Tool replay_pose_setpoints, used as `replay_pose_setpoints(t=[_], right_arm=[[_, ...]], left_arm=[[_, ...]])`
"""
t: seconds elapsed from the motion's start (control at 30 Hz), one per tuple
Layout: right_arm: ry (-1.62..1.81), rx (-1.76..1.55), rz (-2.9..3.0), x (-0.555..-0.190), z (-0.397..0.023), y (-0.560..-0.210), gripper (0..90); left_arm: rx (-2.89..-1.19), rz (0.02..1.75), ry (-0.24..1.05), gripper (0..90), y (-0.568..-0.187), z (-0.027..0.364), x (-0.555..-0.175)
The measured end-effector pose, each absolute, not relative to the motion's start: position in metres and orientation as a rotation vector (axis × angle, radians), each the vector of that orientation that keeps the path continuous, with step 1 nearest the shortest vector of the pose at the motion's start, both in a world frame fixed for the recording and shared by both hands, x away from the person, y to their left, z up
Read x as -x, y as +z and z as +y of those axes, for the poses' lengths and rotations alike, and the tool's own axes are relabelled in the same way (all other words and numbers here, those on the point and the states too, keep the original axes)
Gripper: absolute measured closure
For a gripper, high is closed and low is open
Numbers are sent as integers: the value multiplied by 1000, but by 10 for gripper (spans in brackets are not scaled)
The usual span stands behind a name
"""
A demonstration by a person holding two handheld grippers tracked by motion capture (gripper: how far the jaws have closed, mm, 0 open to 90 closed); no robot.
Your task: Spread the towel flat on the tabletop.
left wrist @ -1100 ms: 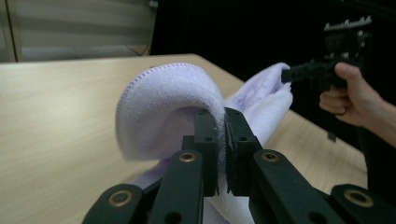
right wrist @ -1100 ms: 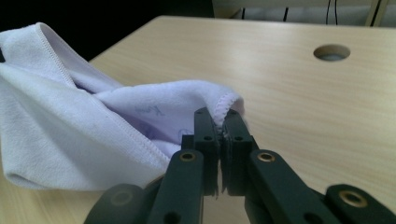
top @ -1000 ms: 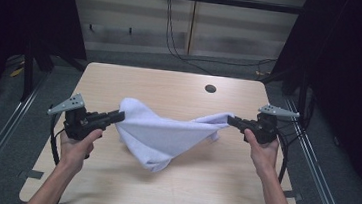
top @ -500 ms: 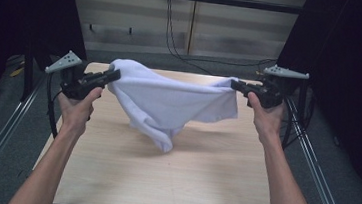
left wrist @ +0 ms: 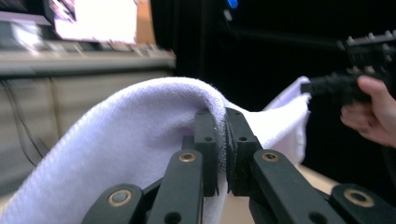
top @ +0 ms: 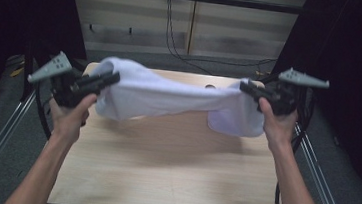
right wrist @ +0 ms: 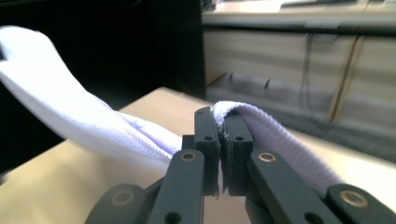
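Above the table (top: 162,175), each claw, left (top: 113,79) and right (top: 245,86), pinches the white towel (top: 169,95) stretched between them.

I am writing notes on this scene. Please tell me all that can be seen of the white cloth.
The white cloth looks like soft, finely ribbed terry. It hangs in the air above the wooden table, stretched sideways, sagging slightly, blurred. The left gripper is shut on one end, the right gripper on the other; a loose flap droops below the right end. Whether that flap touches the table cannot be told.
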State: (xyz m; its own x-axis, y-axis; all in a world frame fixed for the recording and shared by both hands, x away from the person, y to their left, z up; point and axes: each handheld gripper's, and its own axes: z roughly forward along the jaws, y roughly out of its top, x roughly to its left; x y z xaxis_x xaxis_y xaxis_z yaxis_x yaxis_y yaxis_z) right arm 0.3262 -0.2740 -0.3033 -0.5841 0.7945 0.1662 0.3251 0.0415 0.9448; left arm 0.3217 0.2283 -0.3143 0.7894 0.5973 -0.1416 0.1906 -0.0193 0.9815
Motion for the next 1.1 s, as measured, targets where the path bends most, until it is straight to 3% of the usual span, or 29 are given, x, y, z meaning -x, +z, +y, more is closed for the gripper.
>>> replay_pose_setpoints(t=[0.03, 0.07, 0.1, 0.13, 0.47, 0.53, 0.67, 0.8, 1.1], right_arm=[[1561, -1127, 1921, -326, -274, -303, 871], [1577, -1161, 1955, -307, -278, -330, 871], [1577, -1161, 1955, -307, -278, -330, 871], [1558, -1195, 2010, -288, -278, -356, 871], [1423, -1363, 2285, -227, -267, -459, 852], [1394, -1348, 2314, -224, -266, -463, 841], [1365, -1360, 2323, -206, -272, -463, 717], [1397, -1349, 2298, -195, -283, -458, 688], [1422, -1248, 2363, -196, -256, -458, 666]], left_arm=[[-1587, 645, 362, 855, -314, 228, -322], [-1623, 657, 282, 854, -339, 230, -308], [-1623, 657, 282, 854, -339, 230, -308], [-1644, 676, 254, 854, -352, 230, -302], [-1895, 769, 13, 823, -452, 233, -246], [-1902, 759, 3, 807, -453, 234, -244], [-1829, 758, 41, 719, -445, 252, -239], [-1821, 730, 77, 655, -441, 262, -243], [-1979, 845, 64, 625, -480, 242, -305]])
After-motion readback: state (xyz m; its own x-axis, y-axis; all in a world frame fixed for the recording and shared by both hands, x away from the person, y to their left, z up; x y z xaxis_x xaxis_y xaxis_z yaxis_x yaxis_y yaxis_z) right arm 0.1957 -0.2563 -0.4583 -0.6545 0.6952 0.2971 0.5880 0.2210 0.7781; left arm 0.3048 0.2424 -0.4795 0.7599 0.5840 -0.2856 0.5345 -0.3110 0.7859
